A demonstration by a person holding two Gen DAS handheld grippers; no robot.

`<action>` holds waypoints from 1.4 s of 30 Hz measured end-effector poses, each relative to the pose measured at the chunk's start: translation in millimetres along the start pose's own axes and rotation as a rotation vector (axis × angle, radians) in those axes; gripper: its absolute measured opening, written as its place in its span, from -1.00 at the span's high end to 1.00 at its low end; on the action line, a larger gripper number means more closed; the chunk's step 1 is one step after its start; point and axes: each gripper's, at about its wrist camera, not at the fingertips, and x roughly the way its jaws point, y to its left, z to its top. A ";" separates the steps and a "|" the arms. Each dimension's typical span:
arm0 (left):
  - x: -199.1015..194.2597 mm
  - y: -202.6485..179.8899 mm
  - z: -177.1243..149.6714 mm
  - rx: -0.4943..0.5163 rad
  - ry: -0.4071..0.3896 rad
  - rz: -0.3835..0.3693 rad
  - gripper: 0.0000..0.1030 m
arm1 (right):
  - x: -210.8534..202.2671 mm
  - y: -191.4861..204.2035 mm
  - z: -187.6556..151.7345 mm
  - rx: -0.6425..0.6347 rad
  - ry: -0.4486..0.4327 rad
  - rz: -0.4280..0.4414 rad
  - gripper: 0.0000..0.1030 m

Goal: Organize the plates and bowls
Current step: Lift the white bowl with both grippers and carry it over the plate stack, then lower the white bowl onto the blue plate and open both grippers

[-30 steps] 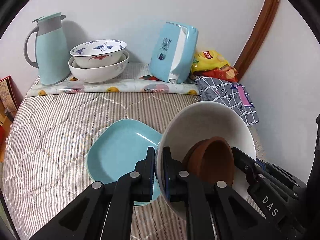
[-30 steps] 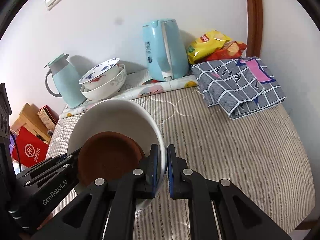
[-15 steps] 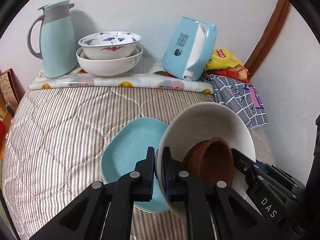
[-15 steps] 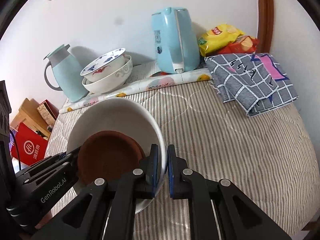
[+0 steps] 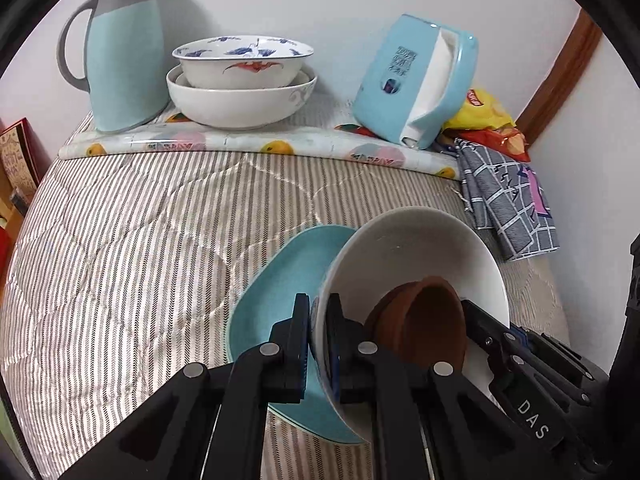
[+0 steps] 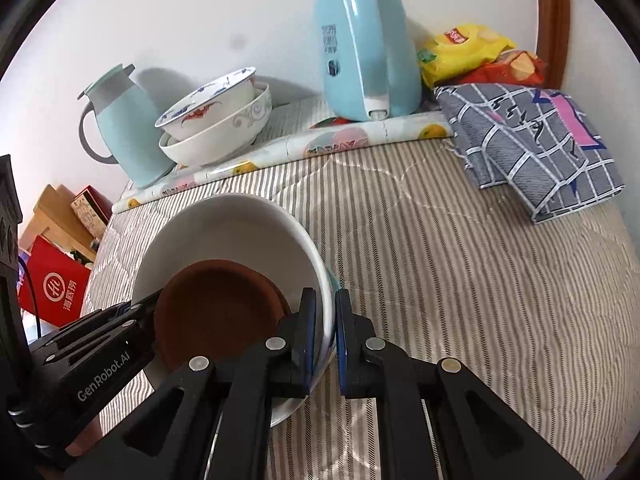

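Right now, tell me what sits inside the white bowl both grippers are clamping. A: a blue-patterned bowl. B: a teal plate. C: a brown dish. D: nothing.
C: a brown dish lies inside the white bowl, whose rim is pinched by the left gripper and right gripper; the teal plate lies beneath it on the bed.

Carried by both grippers, the white bowl (image 5: 416, 256) with its brown dish (image 5: 424, 320) has moved closer to the stacked bowls (image 5: 240, 84), now covering more of the teal plate (image 5: 280, 280).
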 end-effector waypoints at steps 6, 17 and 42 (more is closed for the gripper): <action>11.9 9.0 1.8 -0.018 0.020 0.008 0.84 | 17.3 3.2 -0.5 -0.004 0.040 0.009 0.82; 27.5 19.6 3.4 -0.031 0.040 0.014 0.82 | 35.1 8.0 6.8 -0.024 0.066 0.013 0.80; -30.8 27.4 -11.9 -0.032 -0.043 0.003 0.53 | -9.4 7.1 -1.9 -0.105 0.026 0.002 0.35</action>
